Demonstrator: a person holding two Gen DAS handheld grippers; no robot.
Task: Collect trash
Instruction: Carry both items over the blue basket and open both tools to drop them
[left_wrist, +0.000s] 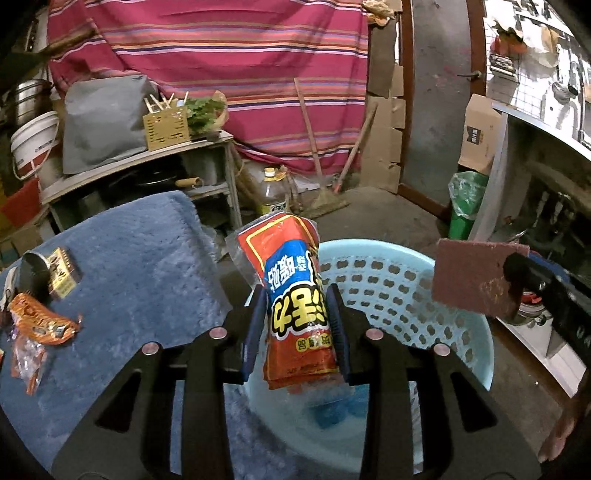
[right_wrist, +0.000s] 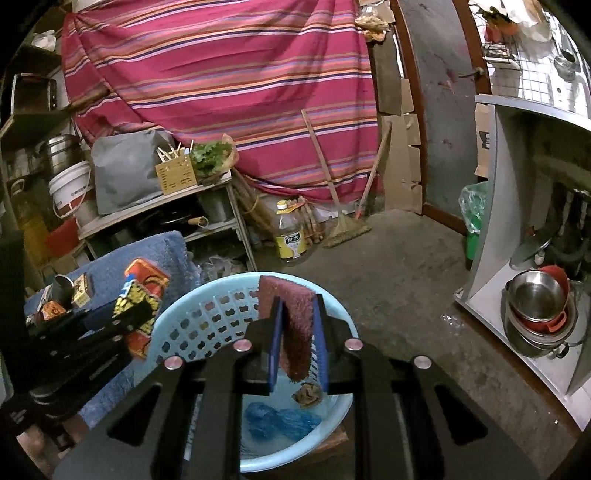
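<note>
1. We had the left tool pinching a red and blue snack wrapper between its pads, the bag standing up out of the jaws right over the near rim of the light blue basket.
2. The right tool was clamped on a maroon scouring pad, which drooped over the basket's middle. Both loads were already above the opening, so our read was that this was the drop step.
3. Doing it well, we figured: get each piece well inside the rim before letting go. The wrapper is light and tall, so it could tip out toward the blue mat if released at the edge.
4. Inside the basket we could see a blue crumpled bag and a brownish wad.
5. An orange wrapper and a small box were still lying on the mat, so more trips looked likely.
</note>
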